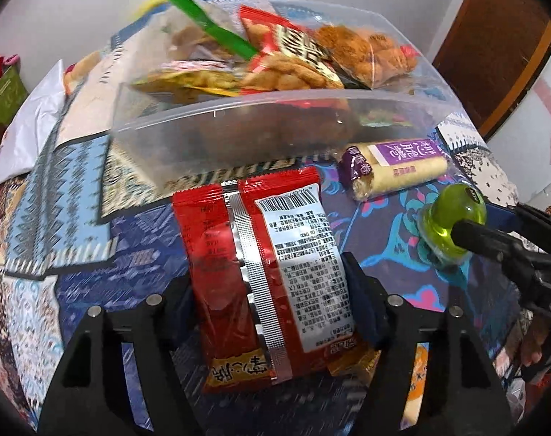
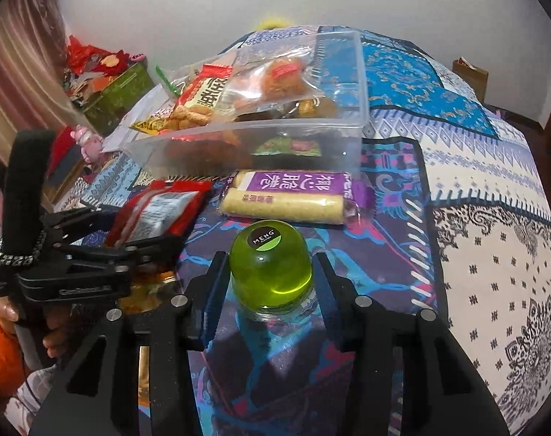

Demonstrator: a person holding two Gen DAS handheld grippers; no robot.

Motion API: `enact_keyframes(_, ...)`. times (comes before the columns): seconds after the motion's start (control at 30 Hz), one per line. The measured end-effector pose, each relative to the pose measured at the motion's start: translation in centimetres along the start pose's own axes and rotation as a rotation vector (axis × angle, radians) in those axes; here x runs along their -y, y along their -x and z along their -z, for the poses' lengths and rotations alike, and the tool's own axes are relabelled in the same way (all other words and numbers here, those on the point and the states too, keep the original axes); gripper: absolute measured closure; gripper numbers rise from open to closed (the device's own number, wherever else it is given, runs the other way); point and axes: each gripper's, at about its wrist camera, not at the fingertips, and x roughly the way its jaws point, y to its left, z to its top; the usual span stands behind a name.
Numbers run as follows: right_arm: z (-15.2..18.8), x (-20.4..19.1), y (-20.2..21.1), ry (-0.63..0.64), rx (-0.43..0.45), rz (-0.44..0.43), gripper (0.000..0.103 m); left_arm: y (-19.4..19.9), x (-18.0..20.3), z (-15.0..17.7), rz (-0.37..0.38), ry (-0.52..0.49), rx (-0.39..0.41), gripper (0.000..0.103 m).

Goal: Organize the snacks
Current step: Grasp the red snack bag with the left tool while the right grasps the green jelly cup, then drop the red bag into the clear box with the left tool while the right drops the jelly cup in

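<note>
A red snack packet (image 1: 264, 272) lies back side up on the patterned cloth, and my left gripper (image 1: 268, 279) is shut on it, one pad against each long edge. The right wrist view shows that left gripper (image 2: 137, 229) with the red packet (image 2: 155, 210) at the left. My right gripper (image 2: 271, 258) is shut on a green jelly cup (image 2: 272, 272) that stands upside down; this right gripper (image 1: 468, 232) and the jelly cup (image 1: 453, 225) sit at the right of the left wrist view. A clear plastic box (image 1: 239, 109) (image 2: 239, 123) behind holds several snack bags. A purple-labelled roll pack (image 1: 395, 170) (image 2: 290, 196) lies in front of it.
A green box (image 2: 119, 87) with red clutter and a white bag (image 1: 32, 116) sit at the far left. A brown door (image 1: 493, 47) stands at the back right. A yellow-orange packet (image 1: 352, 363) lies under the left gripper. A hand (image 2: 57, 341) holds the left gripper's handle.
</note>
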Motion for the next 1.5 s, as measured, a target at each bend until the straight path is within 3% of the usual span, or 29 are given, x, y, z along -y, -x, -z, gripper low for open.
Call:
enact_keyframes(0.27,-0.7,-0.3,2.8,-0.009,0.071,0.01,0.06,6.0,-1.3,0.3,-0.006,0.032,0.104,0.033)
enact_keyframes(0.6,-4.0,-0.7,6.2,0.003,0.197,0.021,0.06,10.1,0.6,-3.6,0.03,-0.004,0.231,0.033)
enact_keyframes(1.0,-9.9,0.5,3.7,-0.026,0.246,0.019,0.06,6.7,2.3,-10.5,0.021,-0.048,0.261,0.033)
enact_keyframes(1.17,-12.0,1.8,1.7,-0.045,0.229,0.012,0.06,4.3,2.1,-13.3,0.046,-0.018,0.248,0.033)
enact_keyframes(1.5,-14.4,2.5,-1.3,-0.012,0.187,0.042,0.066,-0.2,2.3,-16.1,0.019,-0.006,0.194,0.033)
